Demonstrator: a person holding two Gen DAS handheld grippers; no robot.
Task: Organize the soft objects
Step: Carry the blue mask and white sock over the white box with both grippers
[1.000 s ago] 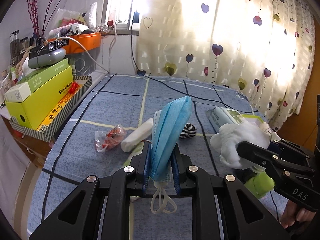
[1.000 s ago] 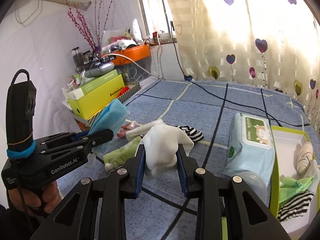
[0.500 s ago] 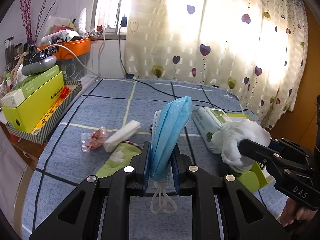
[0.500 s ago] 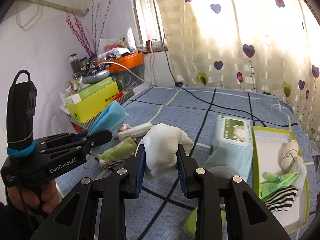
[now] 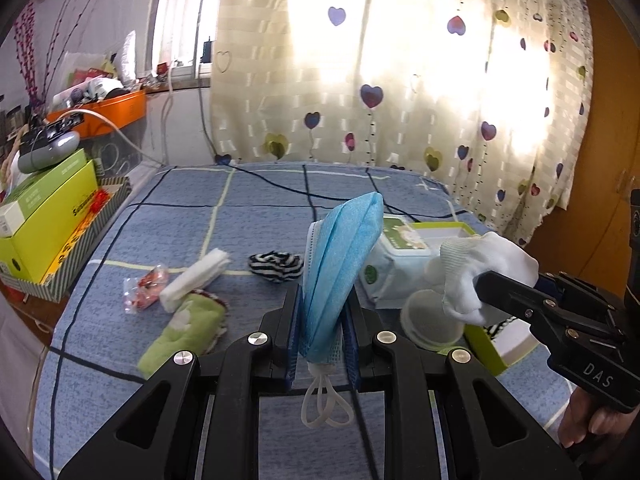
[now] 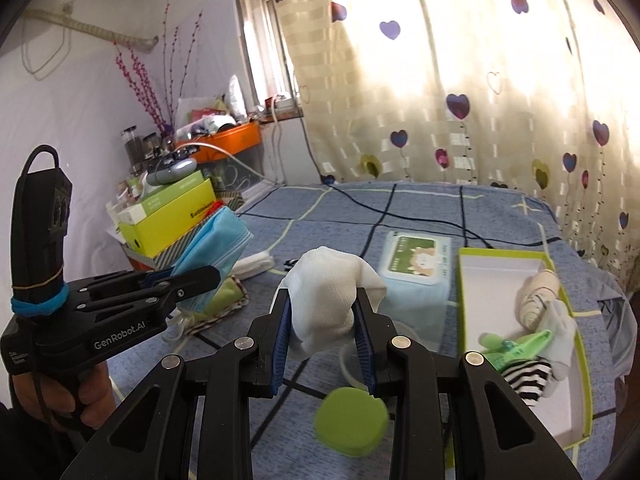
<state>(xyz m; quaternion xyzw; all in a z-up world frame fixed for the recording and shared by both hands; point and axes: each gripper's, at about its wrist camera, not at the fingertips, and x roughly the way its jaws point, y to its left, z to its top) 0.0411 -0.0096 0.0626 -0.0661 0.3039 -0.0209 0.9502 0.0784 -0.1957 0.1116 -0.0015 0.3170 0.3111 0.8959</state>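
Sock (image 6: 325, 285), white, sits pinched in the right gripper (image 6: 323, 334) at centre frame, above the bedspread (image 6: 416, 208). Lower right, the box (image 6: 469, 322) lies open, its far half bare, socks crowding its near end. The left gripper (image 5: 322, 330) clamps a mask (image 5: 340, 256) upright; blue bedspread beyond lies mostly clear.

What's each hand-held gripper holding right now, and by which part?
Left hand-held gripper: blue mask, pinched near its lower end, ear loops dangling below. Right hand-held gripper: white sock, clamped around its middle.
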